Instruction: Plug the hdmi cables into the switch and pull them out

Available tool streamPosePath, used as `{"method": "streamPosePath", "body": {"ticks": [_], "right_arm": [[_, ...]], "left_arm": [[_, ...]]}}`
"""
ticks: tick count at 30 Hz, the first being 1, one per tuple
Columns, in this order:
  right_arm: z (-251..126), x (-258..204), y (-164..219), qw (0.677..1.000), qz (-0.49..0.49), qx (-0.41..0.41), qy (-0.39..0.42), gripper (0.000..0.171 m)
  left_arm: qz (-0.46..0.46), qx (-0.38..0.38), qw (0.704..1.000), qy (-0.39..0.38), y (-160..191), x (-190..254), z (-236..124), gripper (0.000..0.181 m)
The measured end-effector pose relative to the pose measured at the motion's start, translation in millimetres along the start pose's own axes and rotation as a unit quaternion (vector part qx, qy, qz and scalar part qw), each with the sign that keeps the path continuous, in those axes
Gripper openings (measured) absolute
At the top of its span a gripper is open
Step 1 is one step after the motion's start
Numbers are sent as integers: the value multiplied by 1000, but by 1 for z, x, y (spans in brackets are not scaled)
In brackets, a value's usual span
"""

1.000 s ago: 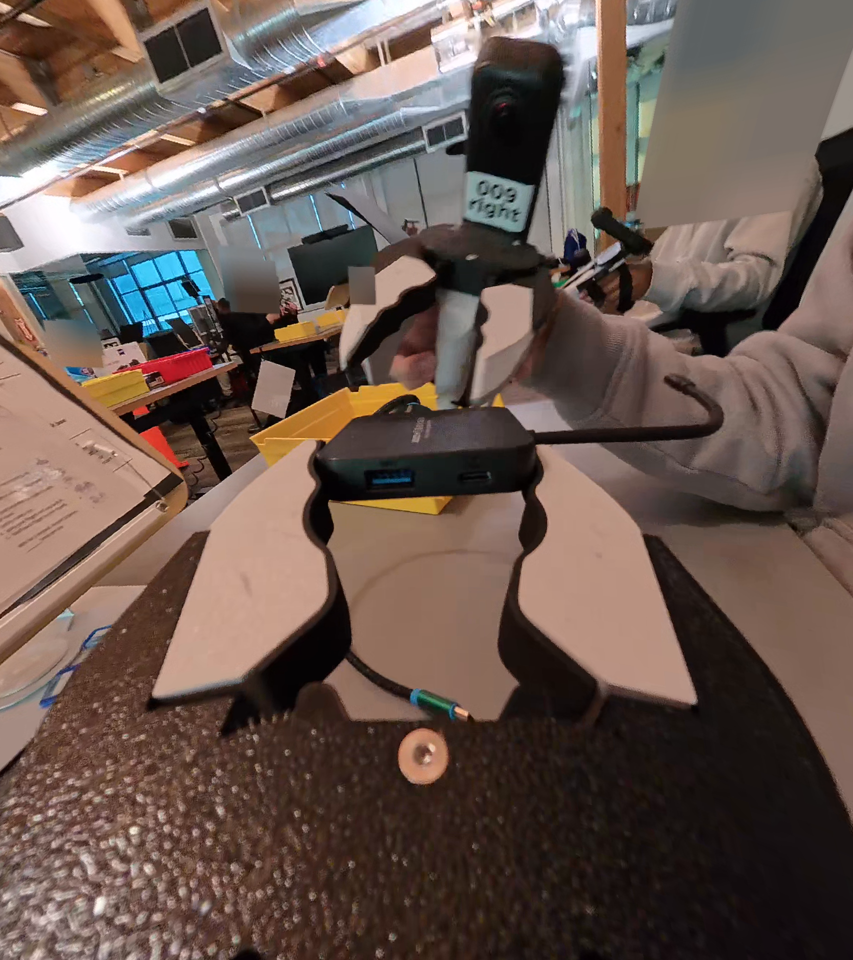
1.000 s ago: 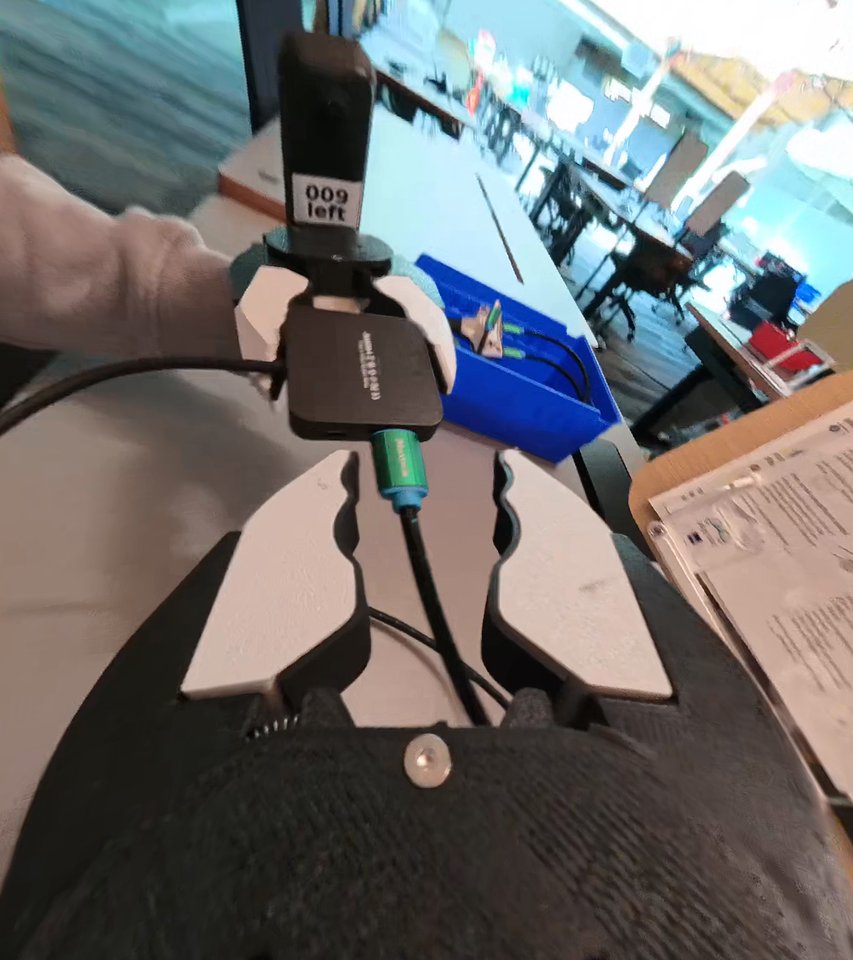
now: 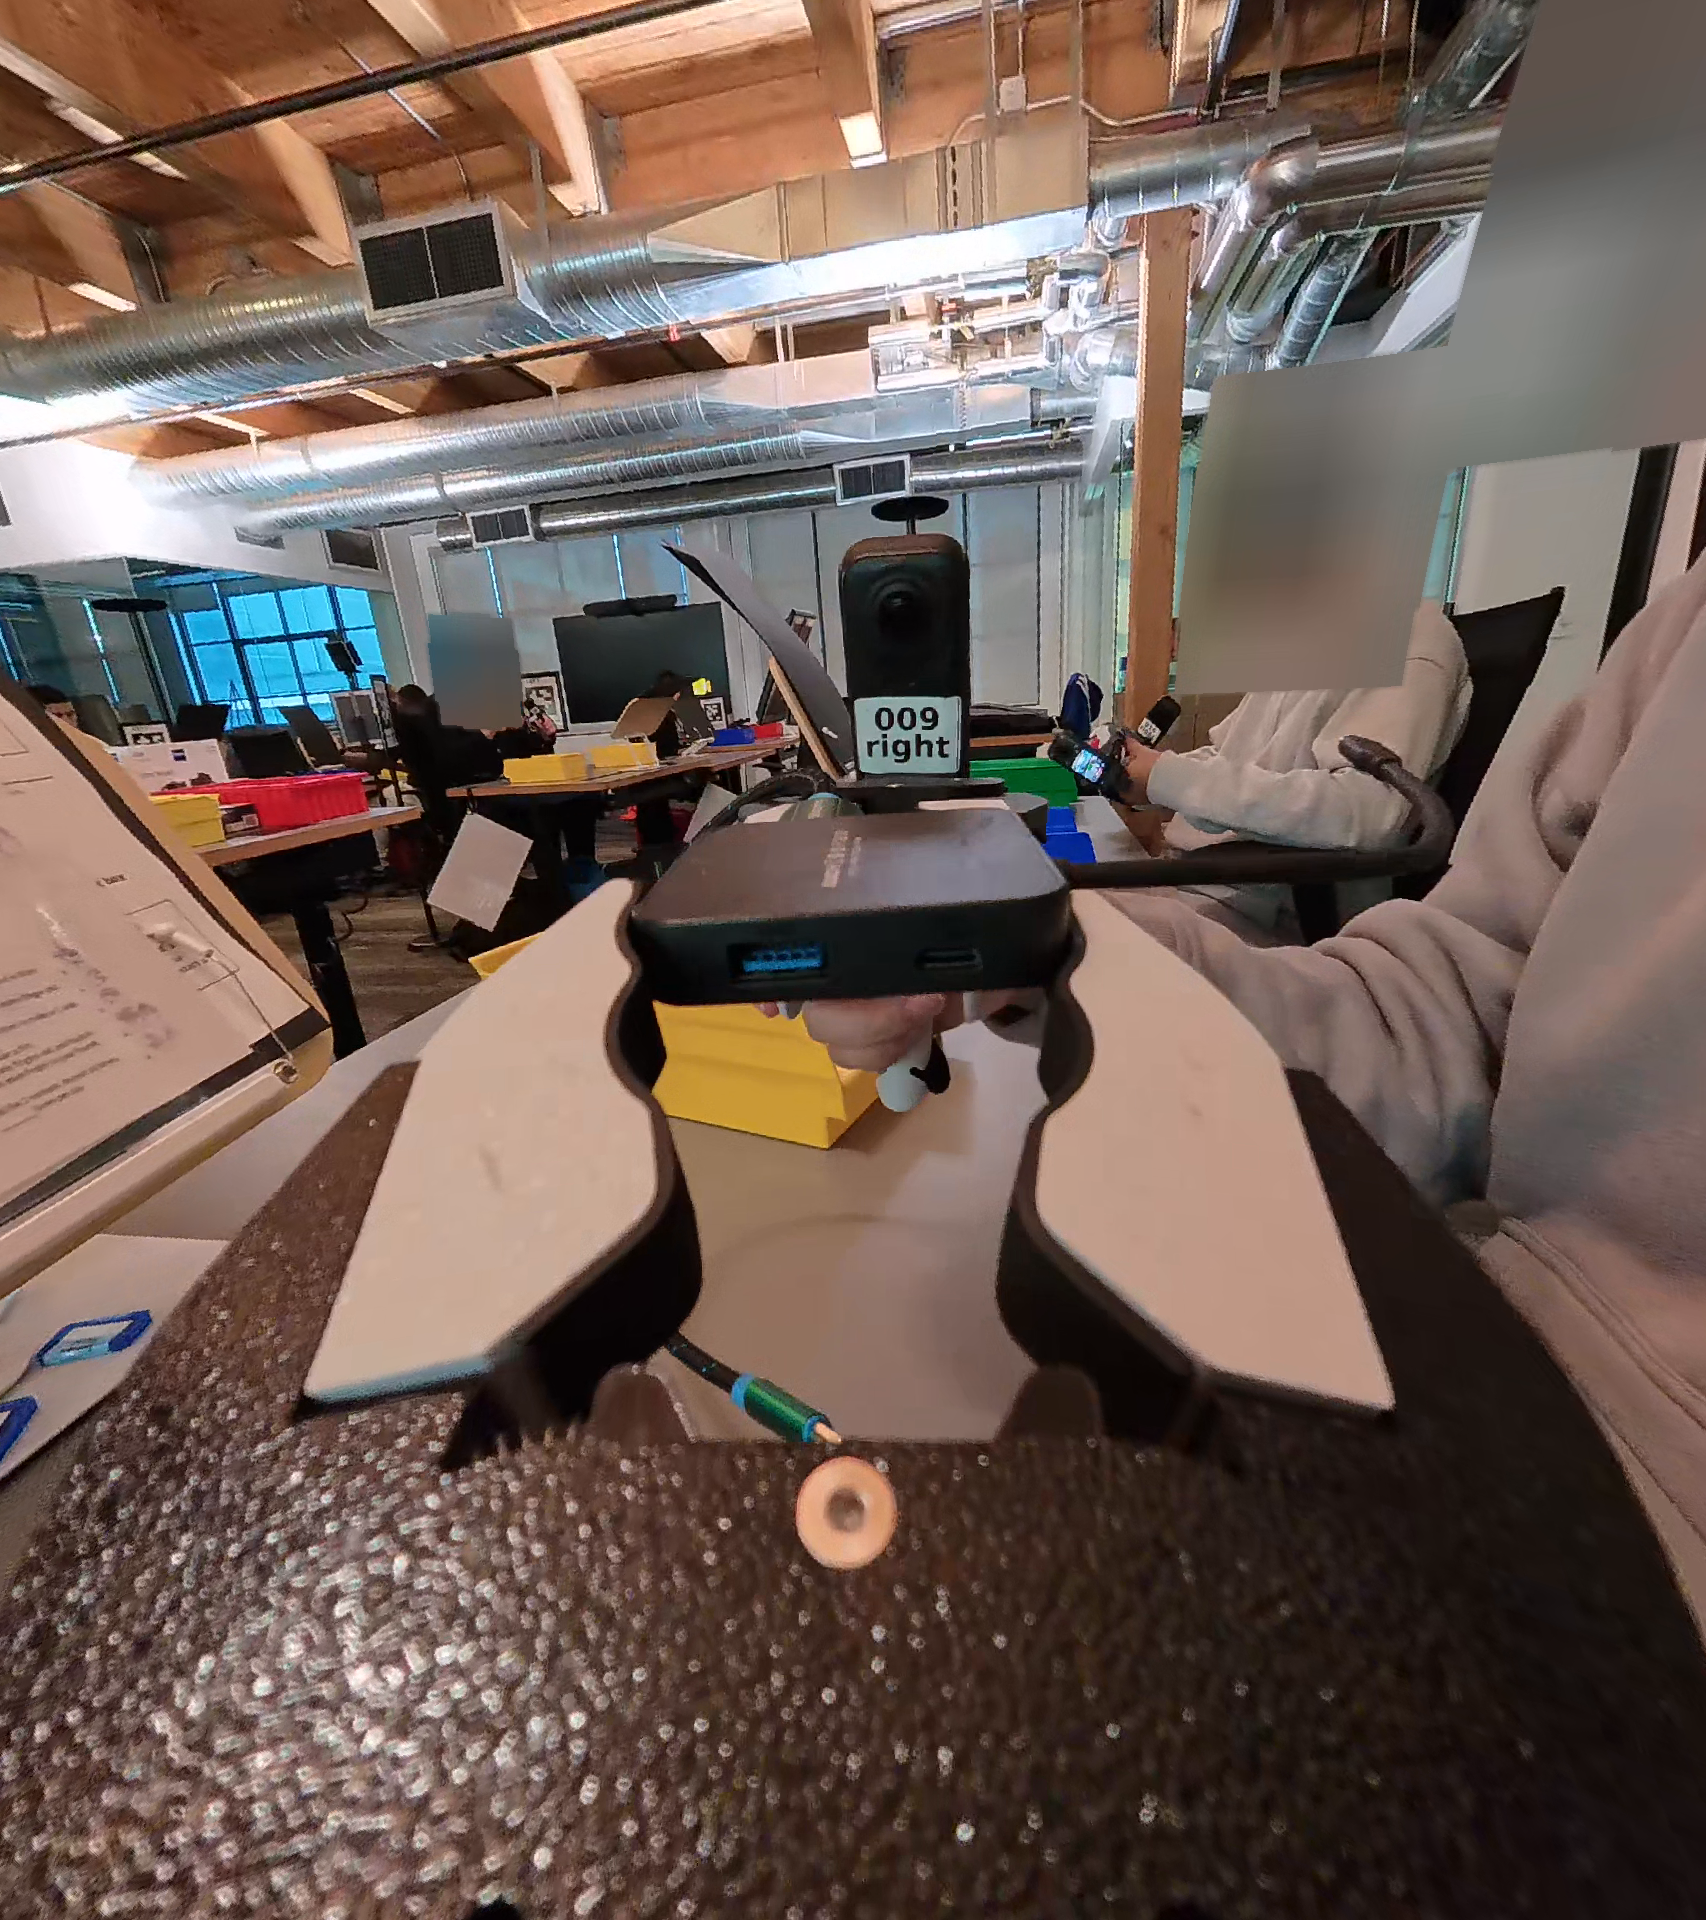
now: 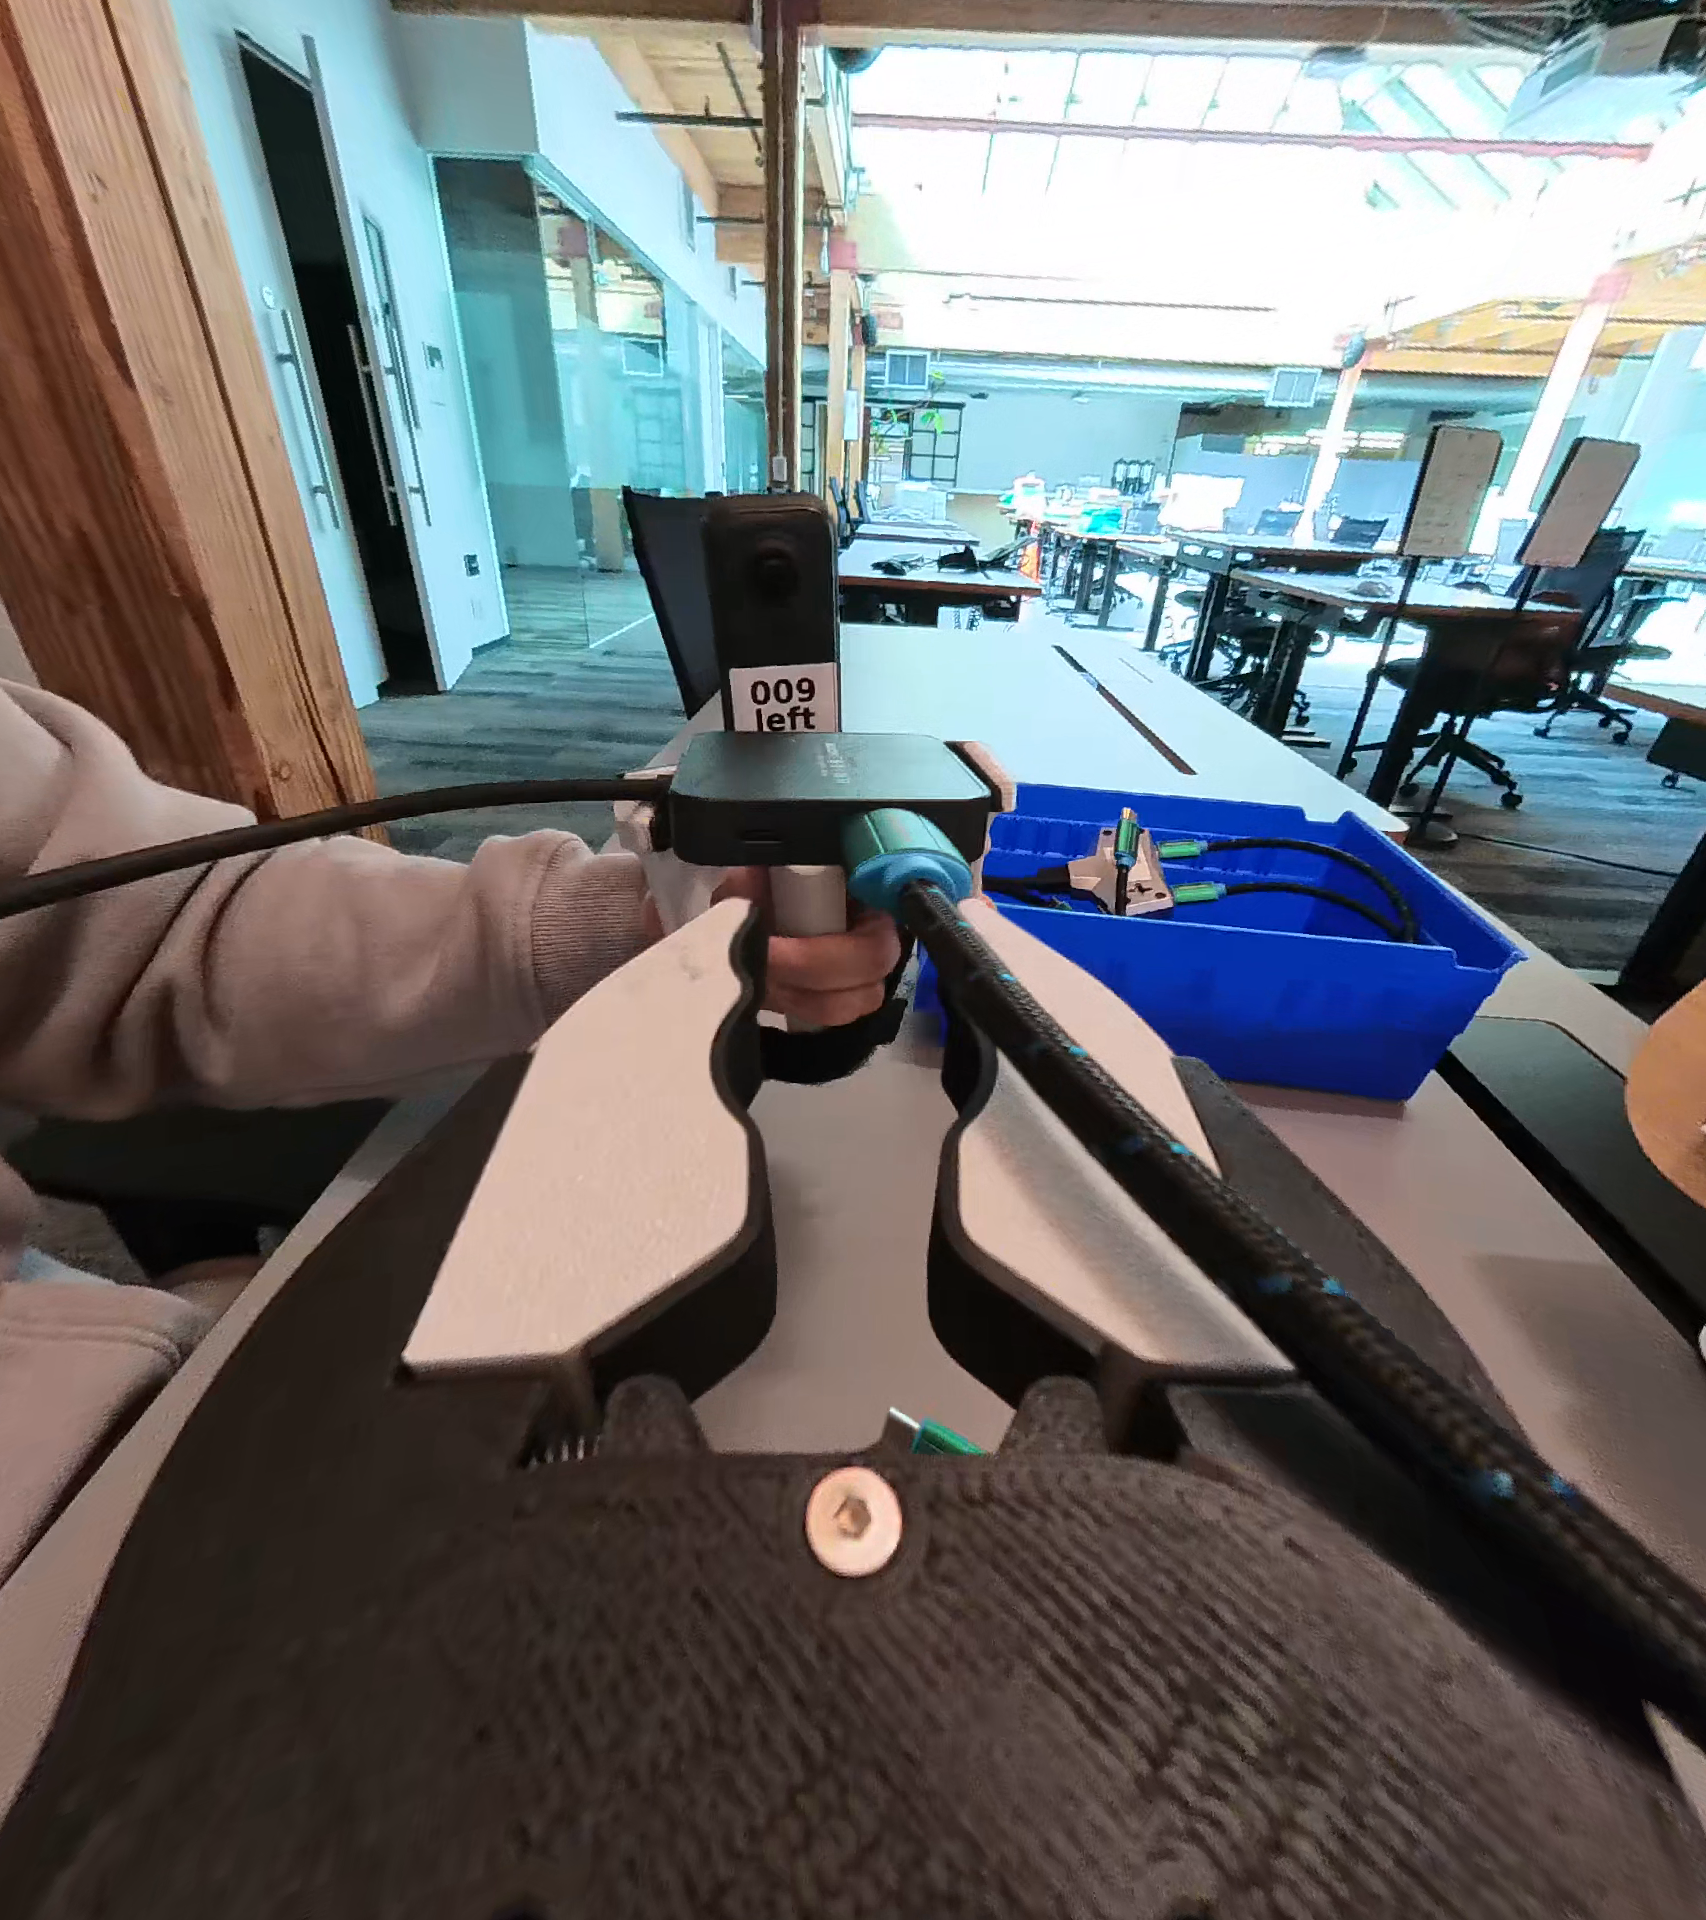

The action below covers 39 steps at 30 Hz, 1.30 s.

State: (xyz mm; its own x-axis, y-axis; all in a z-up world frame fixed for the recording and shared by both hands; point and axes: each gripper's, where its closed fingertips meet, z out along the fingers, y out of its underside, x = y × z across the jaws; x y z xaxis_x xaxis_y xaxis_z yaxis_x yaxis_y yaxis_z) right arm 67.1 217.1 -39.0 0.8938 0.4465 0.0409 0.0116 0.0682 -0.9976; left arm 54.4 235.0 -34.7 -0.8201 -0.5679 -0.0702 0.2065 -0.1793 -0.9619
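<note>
My left gripper [image 3: 849, 935] is shut on the black switch [image 3: 849, 883] and holds it level above the table, gripping its two sides. In the right wrist view the switch [image 4: 828, 790] faces me with a green and blue HDMI plug [image 4: 906, 857] seated in its port. The plug's braided cable [image 4: 1140, 1153] runs back over my right finger. My right gripper [image 4: 854, 966] is open and empty, just short of the switch. The switch's own black lead [image 3: 1348, 852] trails to the right. A loose green plug [image 3: 776, 1408] lies on the table under my left gripper.
A blue bin [image 4: 1244, 997] with more cables and a silver adapter stands behind the switch. A yellow bin [image 3: 755, 1070] sits on the table's other side. A clipboard with papers [image 3: 49, 987] leans at the left. Blue-edged cards [image 3: 90, 1340] lie below it. The person's sleeve [image 3: 1607, 935] fills the right.
Both grippers have tilted up to level and the switch is held higher. The cable that ran between my right fingers now lies across the right finger. The plug stays in the switch.
</note>
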Motion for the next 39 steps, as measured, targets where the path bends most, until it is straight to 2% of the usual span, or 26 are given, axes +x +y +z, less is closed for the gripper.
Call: {"method": "streamPosePath", "body": {"ticks": [2, 4, 6, 8, 12, 20, 28, 39], "right_arm": [[1, 3, -2, 1000, 1, 7, 10, 25], [1, 8, -10, 999, 4, 38, 27, 36], [-2, 12, -17, 997, 27, 69, 34, 33], [-2, 5, -14, 998, 31, 62, 5, 24], [-1, 8, -12, 999, 14, 47, 22, 22], [1, 11, -7, 999, 11, 27, 33, 23], [3, 16, -6, 998, 21, 42, 47, 26], [3, 13, -8, 998, 39, 49, 28, 24]], "left_arm": [[-4, 0, 1000, -1, -1, 0, 0, 71], [-2, -7, 1000, -2, -1, 2, 1, 71], [-1, -7, 1000, 1, -2, 4, 2, 71], [1, -15, 1000, -1, 0, 4, 2, 71], [0, -20, 1000, -6, 1, 1, 2, 71], [-6, -46, 999, -15, 8, 0, 2, 71], [-19, -59, 997, -38, 8, -3, 2, 71], [0, -87, 995, -42, 7, -1, 2, 71]]}}
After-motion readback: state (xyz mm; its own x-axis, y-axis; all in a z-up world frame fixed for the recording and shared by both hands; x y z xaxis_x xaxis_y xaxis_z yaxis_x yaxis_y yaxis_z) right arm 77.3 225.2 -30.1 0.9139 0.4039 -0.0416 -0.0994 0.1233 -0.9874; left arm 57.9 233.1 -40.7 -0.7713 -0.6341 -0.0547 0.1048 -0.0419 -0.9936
